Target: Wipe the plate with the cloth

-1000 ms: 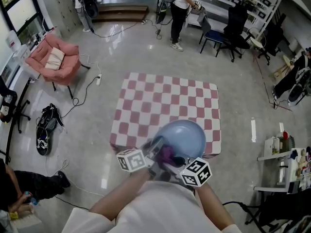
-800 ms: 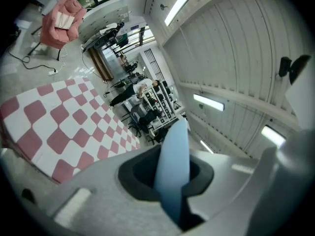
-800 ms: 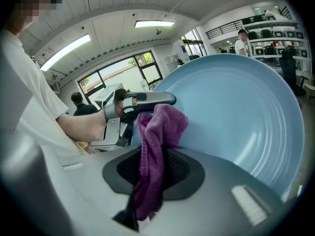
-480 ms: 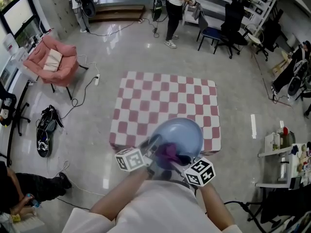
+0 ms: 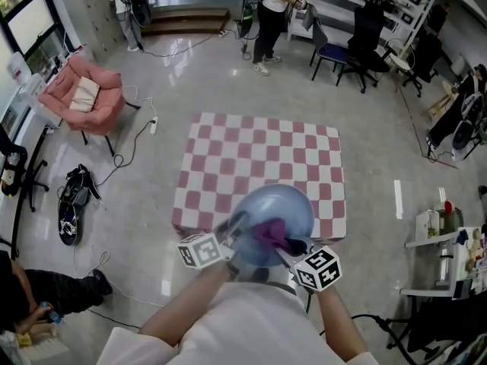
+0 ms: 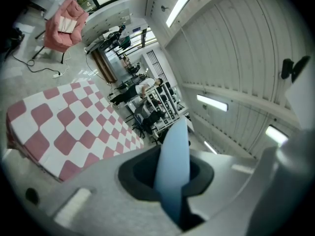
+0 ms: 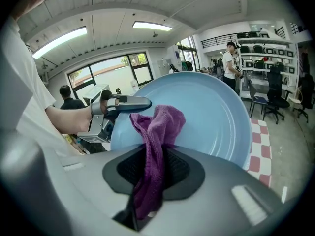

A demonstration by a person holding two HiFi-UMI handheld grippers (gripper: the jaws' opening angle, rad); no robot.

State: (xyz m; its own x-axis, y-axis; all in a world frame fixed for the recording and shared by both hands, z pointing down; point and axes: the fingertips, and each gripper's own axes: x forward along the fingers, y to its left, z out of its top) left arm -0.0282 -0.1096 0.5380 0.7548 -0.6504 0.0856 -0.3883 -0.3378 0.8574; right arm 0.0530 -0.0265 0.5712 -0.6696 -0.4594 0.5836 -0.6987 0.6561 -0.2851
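Observation:
A light blue plate is held up in the air over the near edge of the checkered table. My left gripper is shut on the plate's left rim; in the left gripper view the plate shows edge-on between the jaws. My right gripper is shut on a purple cloth that rests against the plate's face. In the right gripper view the cloth hangs from the jaws and lies on the plate, with the left gripper at the plate's far rim.
A pink armchair stands at the left, a dark bag lies on the floor near it. Cables run across the floor. People stand at the back, office chairs at the back right. A shelf cart stands at the right.
The cloth has slid up and left across the plate's face with my right gripper. The plate and left gripper have stayed almost where they were.

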